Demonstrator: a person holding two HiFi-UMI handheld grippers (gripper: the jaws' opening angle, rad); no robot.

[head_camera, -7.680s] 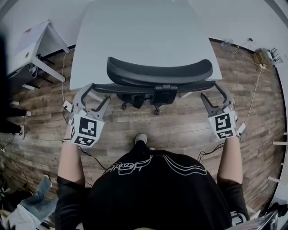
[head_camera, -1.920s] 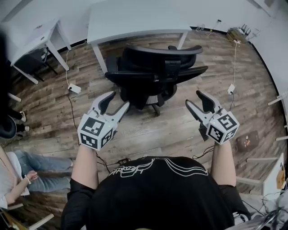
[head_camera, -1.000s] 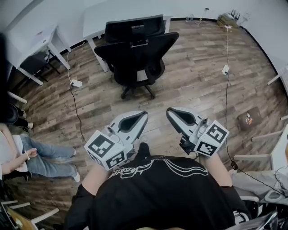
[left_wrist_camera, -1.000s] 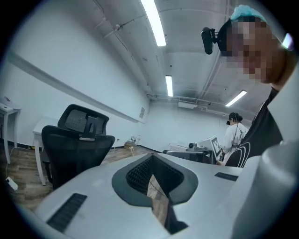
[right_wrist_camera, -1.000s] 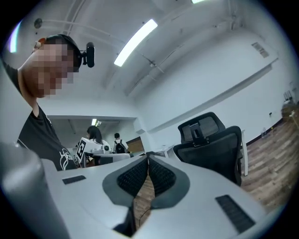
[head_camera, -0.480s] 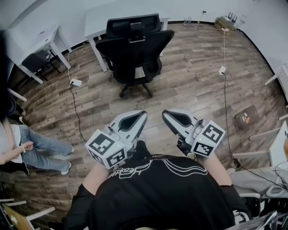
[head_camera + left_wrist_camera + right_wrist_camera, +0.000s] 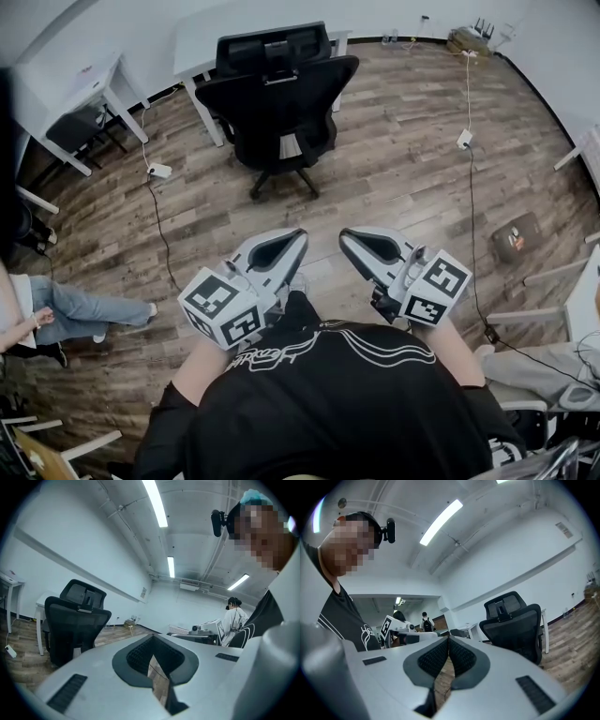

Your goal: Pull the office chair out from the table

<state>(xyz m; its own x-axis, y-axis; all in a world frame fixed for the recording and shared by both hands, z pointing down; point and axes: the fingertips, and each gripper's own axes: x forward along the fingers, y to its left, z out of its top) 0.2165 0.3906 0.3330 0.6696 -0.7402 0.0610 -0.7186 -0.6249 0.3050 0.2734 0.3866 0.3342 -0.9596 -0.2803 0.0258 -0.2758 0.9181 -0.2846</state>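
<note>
The black office chair stands on the wood floor, clear of the white table behind it, with its back toward me. Both grippers are held close to my chest, far from the chair, pointing level toward it. My left gripper is shut with nothing in it; its pads meet in the left gripper view, where the chair shows at left. My right gripper is shut and empty too. In the right gripper view the chair shows at right.
A second white desk stands at far left. A seated person's legs reach in at the left edge. Cables with adapters trail over the floor. A small box lies at right. Another person stands in the background.
The grippers, at the chair's armrests in the oldest frame, have let go and drawn back shut to my chest. Over the last second the chair sits slightly farther up in view.
</note>
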